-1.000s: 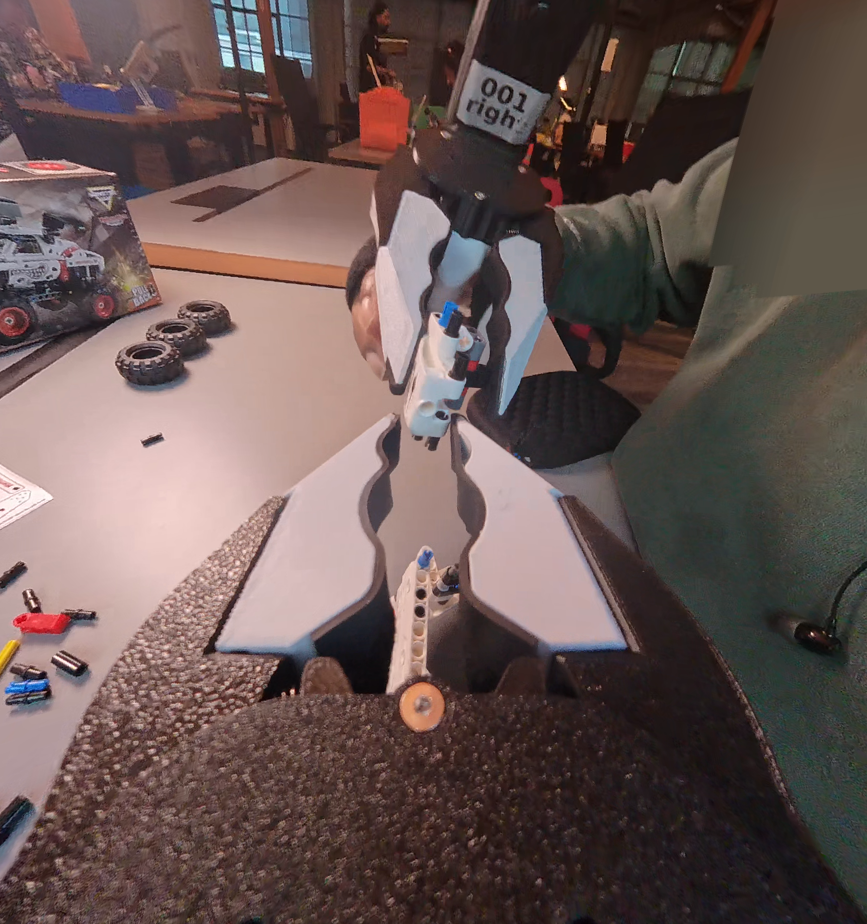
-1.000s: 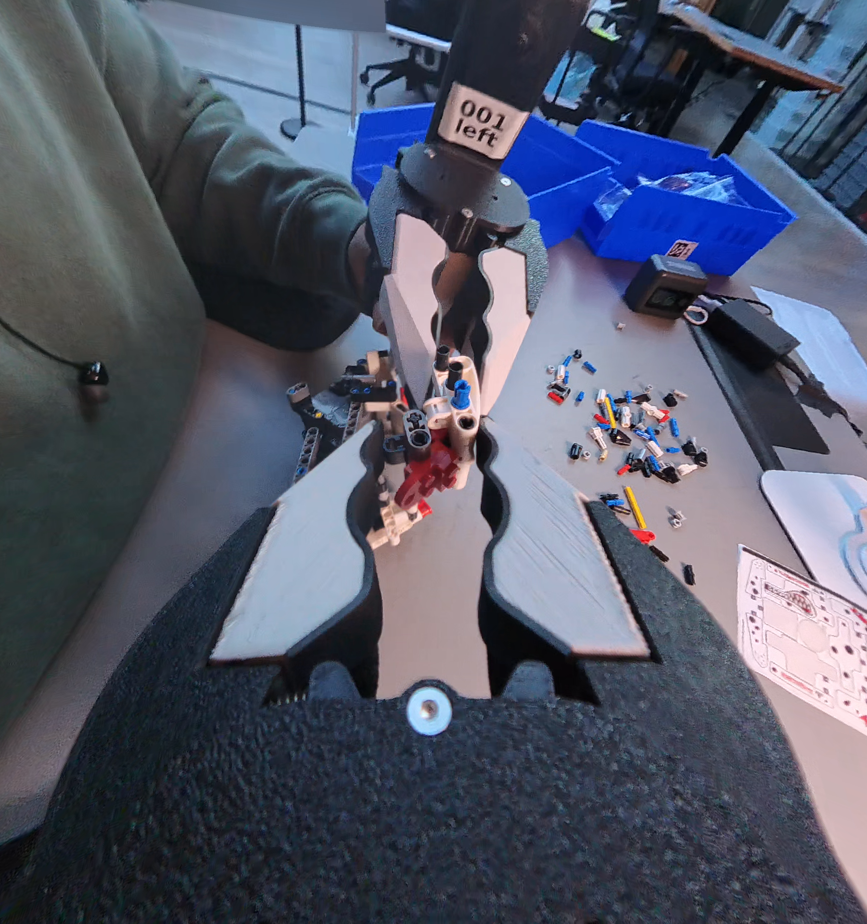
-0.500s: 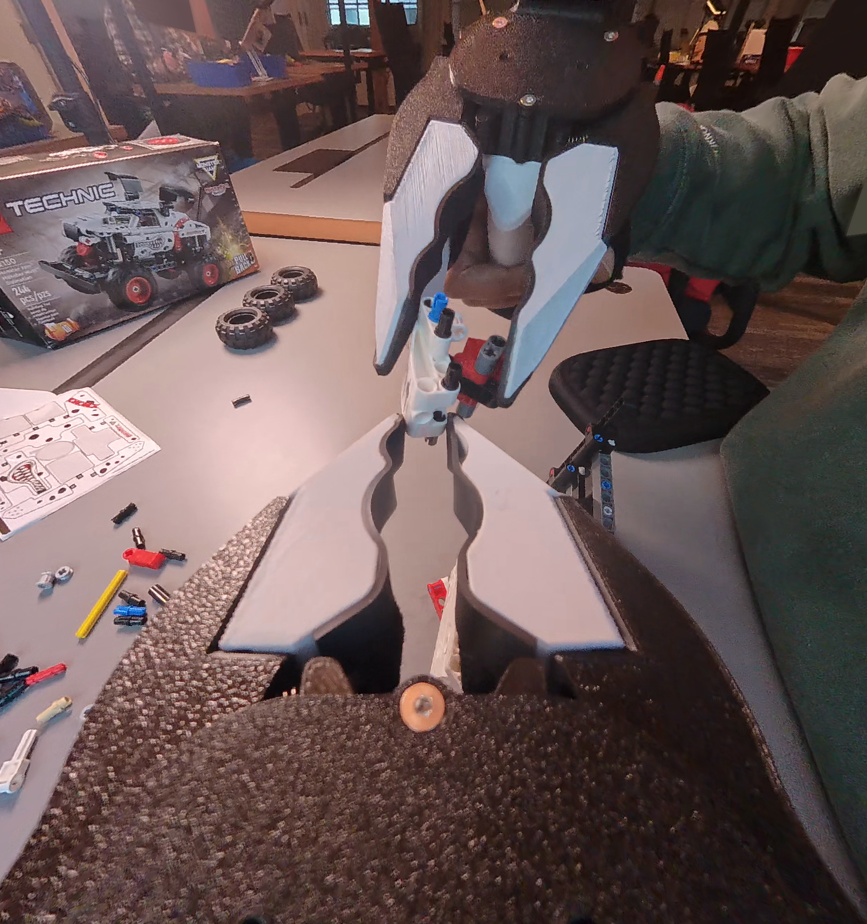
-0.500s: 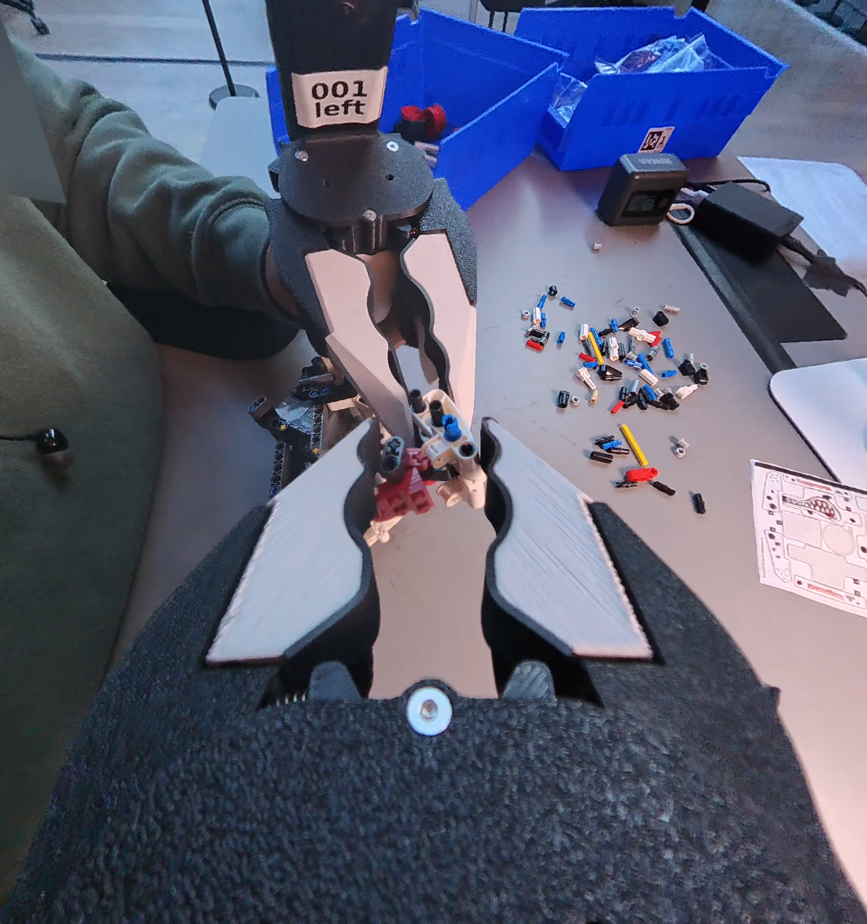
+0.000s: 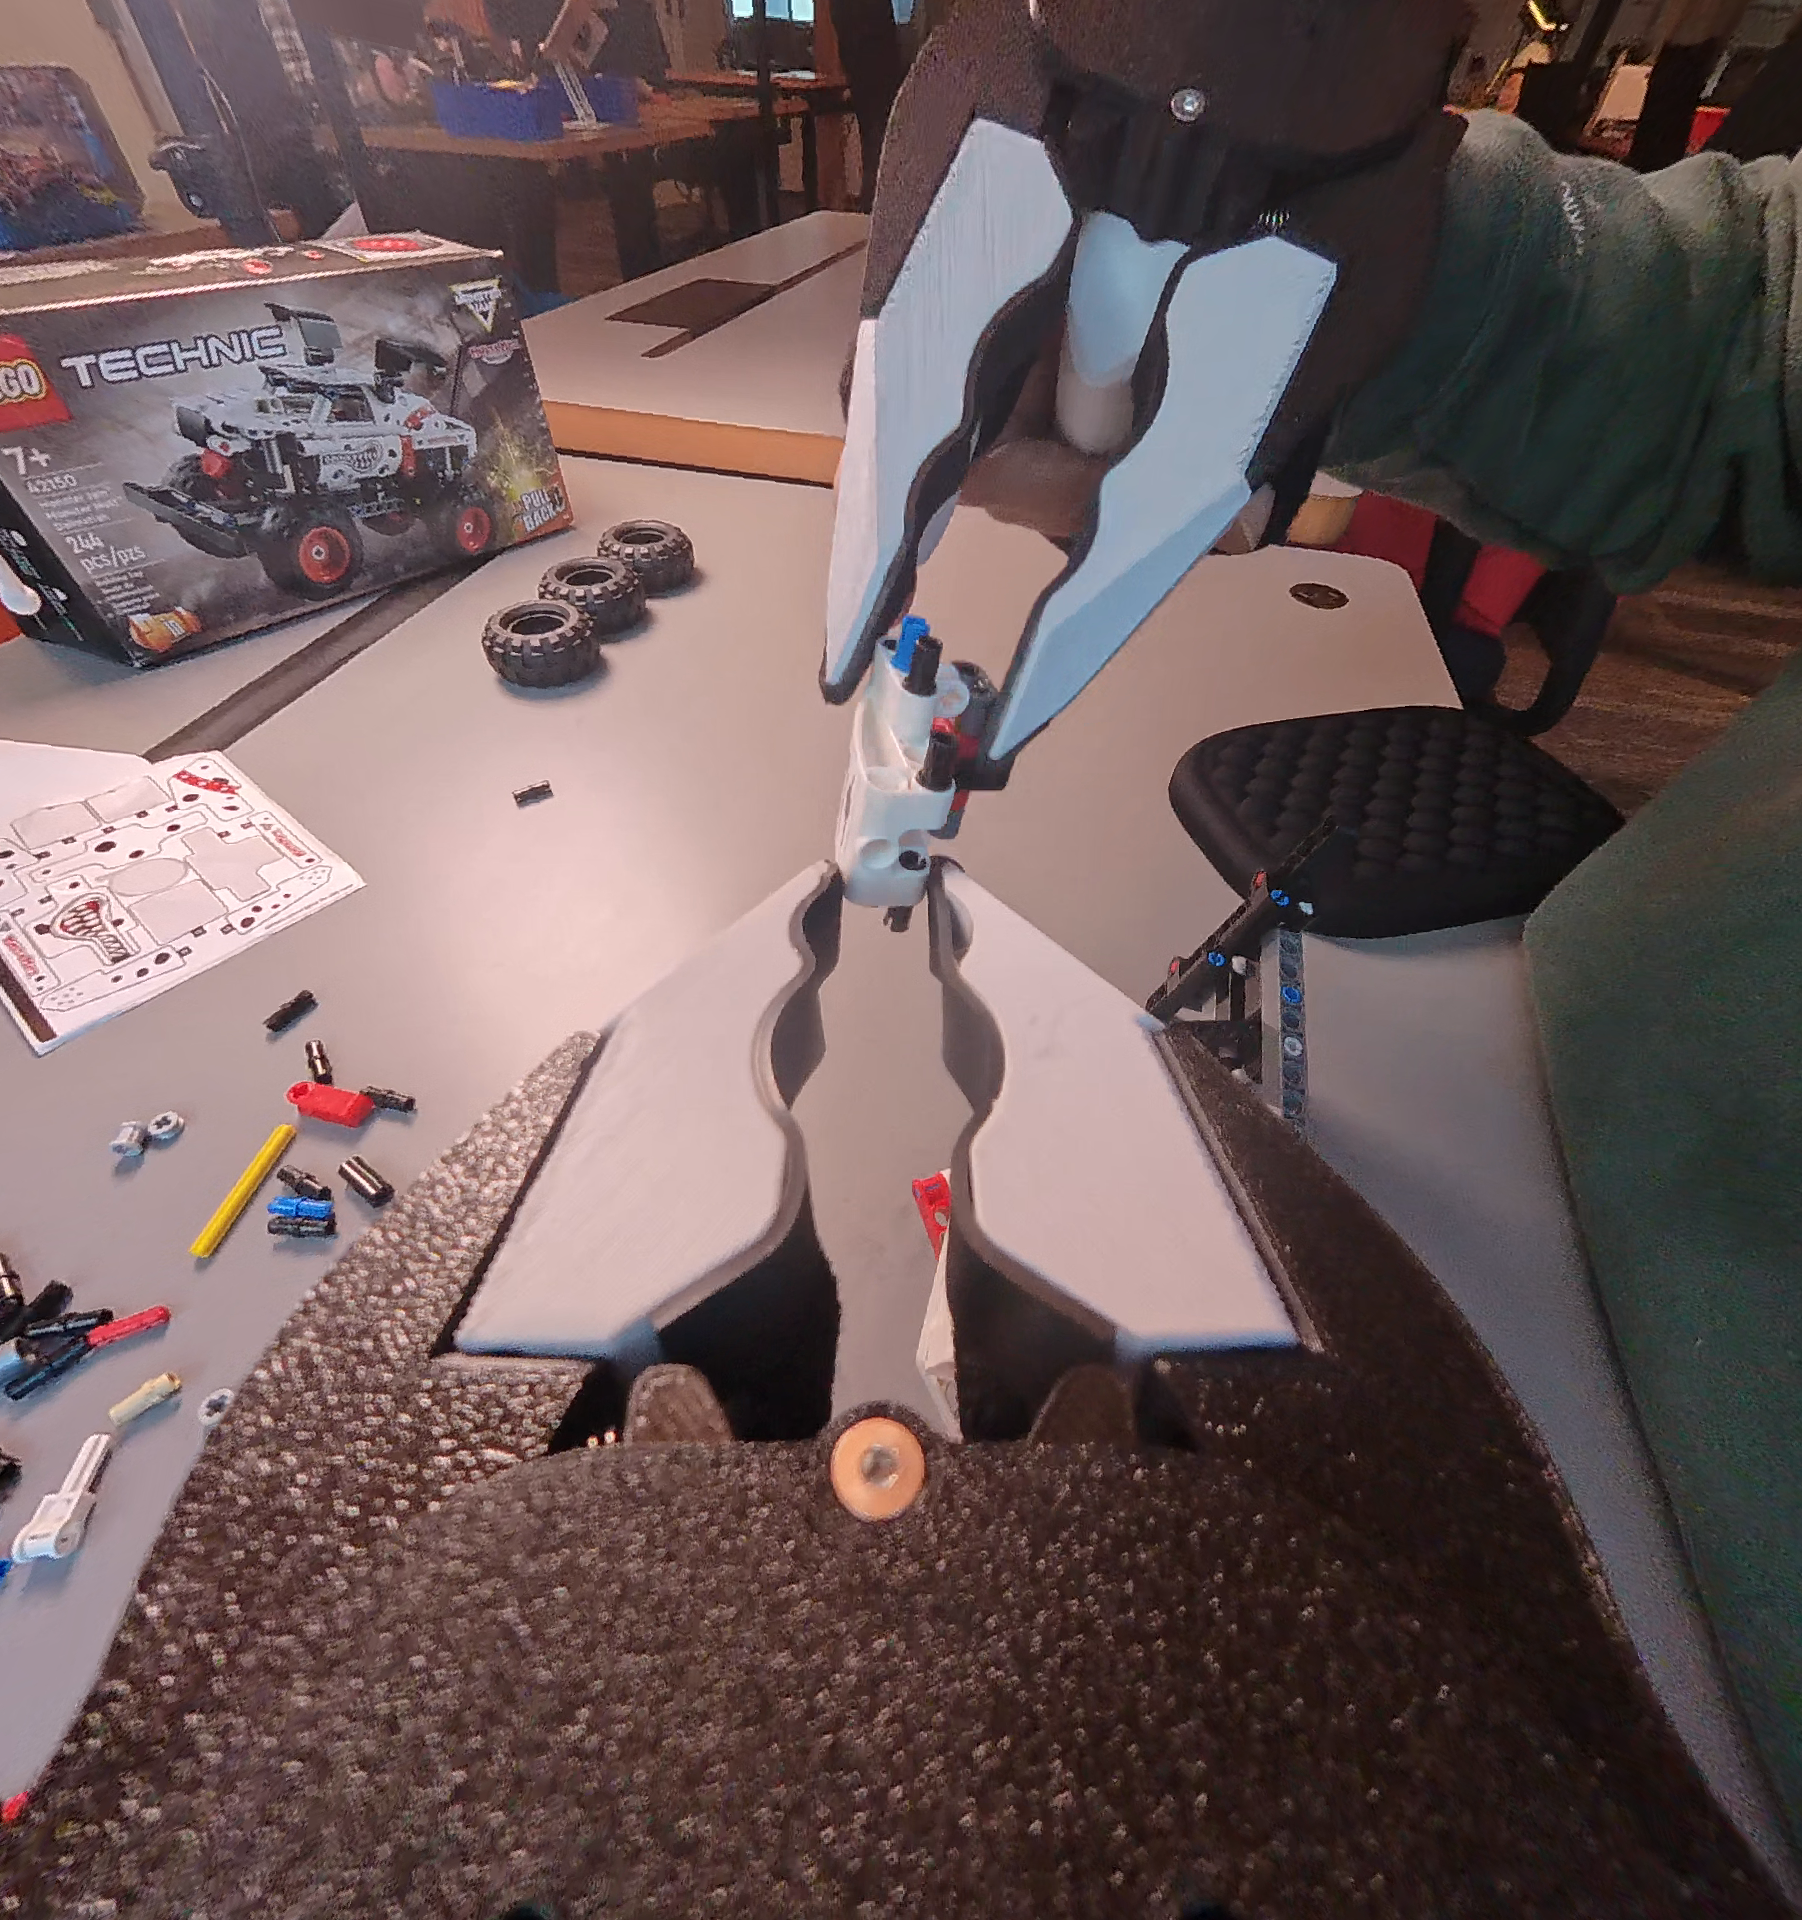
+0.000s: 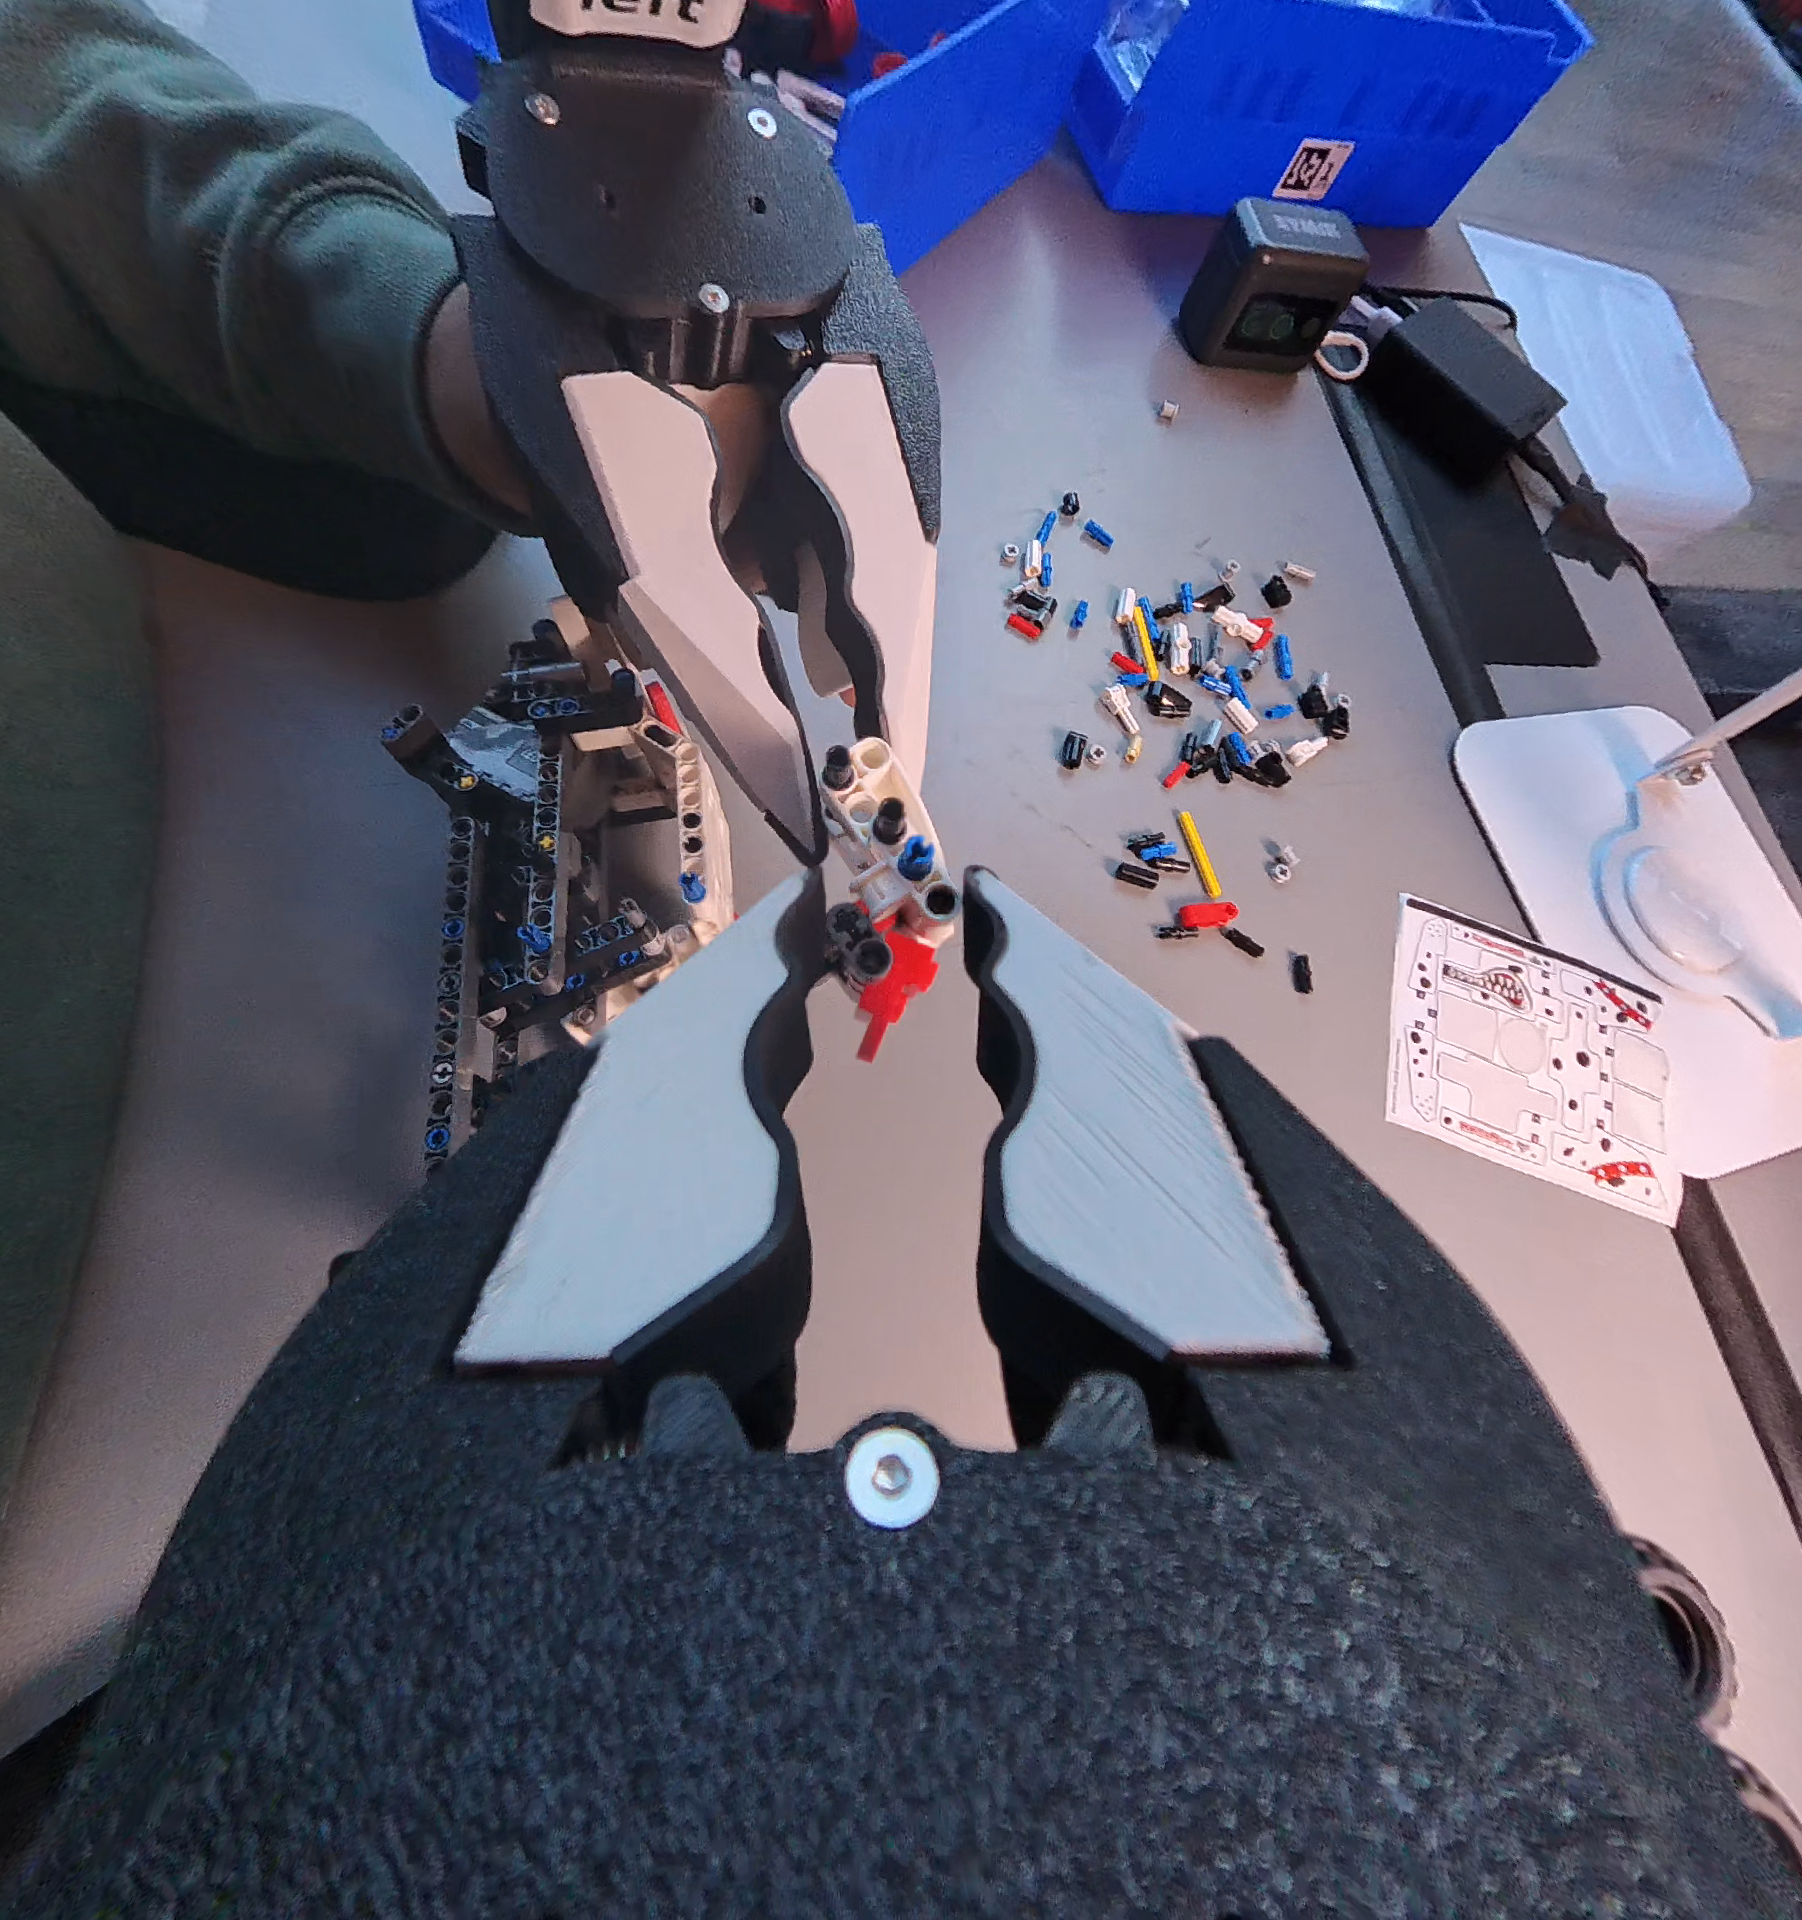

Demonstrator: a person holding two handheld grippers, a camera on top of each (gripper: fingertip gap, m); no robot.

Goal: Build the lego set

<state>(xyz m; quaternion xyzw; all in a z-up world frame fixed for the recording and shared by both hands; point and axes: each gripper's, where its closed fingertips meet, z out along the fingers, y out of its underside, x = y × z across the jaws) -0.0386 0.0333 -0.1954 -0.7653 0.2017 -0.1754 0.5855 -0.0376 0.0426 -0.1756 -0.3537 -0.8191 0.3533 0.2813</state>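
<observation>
Grey tabletop (image 5: 668,831) is seen in the left wrist view, and at its far left a printed set box (image 5: 253,436) is stood, with three black tyres (image 5: 590,597) lined up just beside it. Nearer, a sticker sheet (image 5: 138,883) is laid flat, and loose pins and axles (image 5: 284,1164) in yellow, red, blue and black are scattered below it. At the centre, a small white and red sub-assembly (image 5: 902,774) is held above the table between the two grippers: its lower end is clamped by the tips of the left gripper (image 5: 881,899), whose jaws are closed on it, while its upper end is pinched by the right gripper (image 5: 923,707), which is pointed down from above. To the right, part of a black and grey chassis (image 5: 1261,987) is rested on the table near a dark seat cushion (image 5: 1396,821). In the right wrist view the chassis (image 6: 564,862) is seen at the left beside a green sleeve (image 6: 201,291); the sub-assembly (image 6: 886,873) is gripped at the centre by the right gripper (image 6: 881,904) and the left gripper (image 6: 861,821); a heap of small parts (image 6: 1188,675), the sticker sheet (image 6: 1531,1060) and two blue bins (image 6: 1188,94) are found to the right.
</observation>
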